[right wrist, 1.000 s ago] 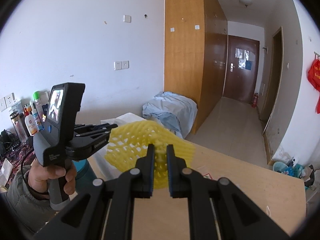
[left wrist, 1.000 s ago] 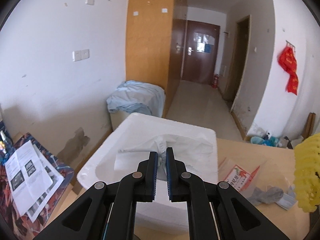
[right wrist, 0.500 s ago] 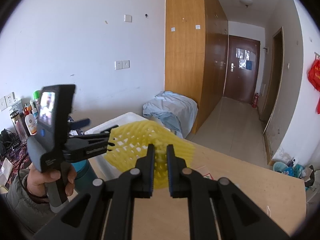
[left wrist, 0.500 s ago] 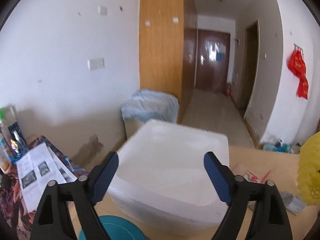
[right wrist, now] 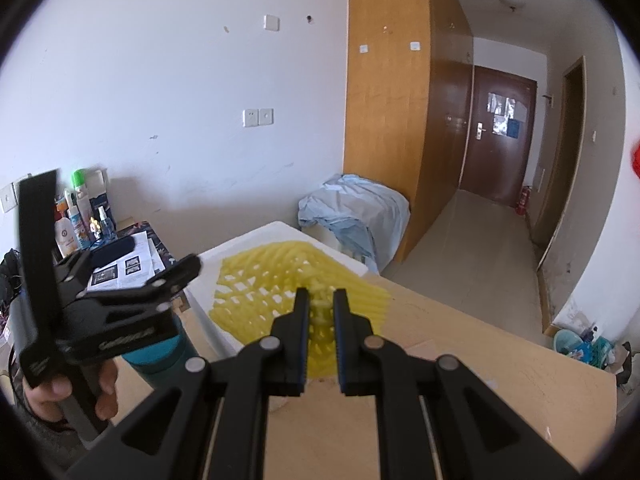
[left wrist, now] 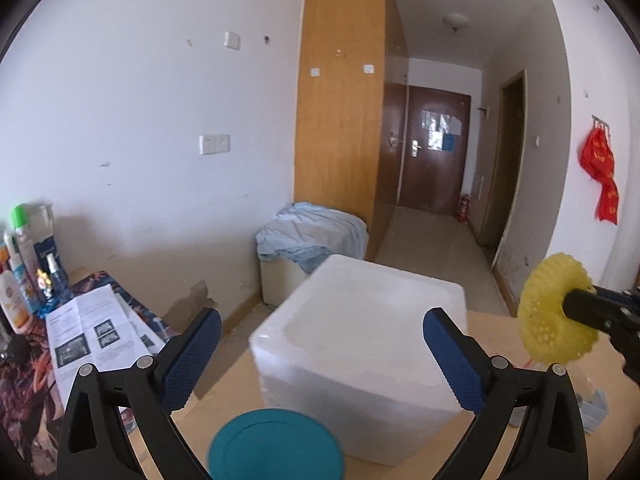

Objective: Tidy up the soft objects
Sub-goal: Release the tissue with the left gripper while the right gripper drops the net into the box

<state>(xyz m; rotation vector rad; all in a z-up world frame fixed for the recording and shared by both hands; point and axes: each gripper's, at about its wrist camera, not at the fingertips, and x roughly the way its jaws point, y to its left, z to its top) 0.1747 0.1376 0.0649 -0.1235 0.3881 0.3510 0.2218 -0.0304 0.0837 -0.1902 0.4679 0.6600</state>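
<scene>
A white foam box [left wrist: 360, 344] stands on the wooden table; its inside is not visible from here. My left gripper [left wrist: 322, 348] is open and empty, held back from the box's near side. It also shows in the right wrist view [right wrist: 160, 264], at the left. My right gripper [right wrist: 320, 304] is shut on a yellow foam net [right wrist: 280, 280] and holds it above the box's right edge [right wrist: 352, 266]. In the left wrist view the net [left wrist: 556, 316] hangs at the right.
A teal round lid [left wrist: 276, 444] sits just in front of the box. Plastic packets and a blue mask [left wrist: 592, 404] lie on the table at the right. A side table [left wrist: 24, 364] at the left holds papers [left wrist: 92, 336] and bottles [left wrist: 16, 264].
My left gripper has let go of the white tissue in the box, opened wide and pulled back and up. My right gripper has carried the yellow net closer to the box.
</scene>
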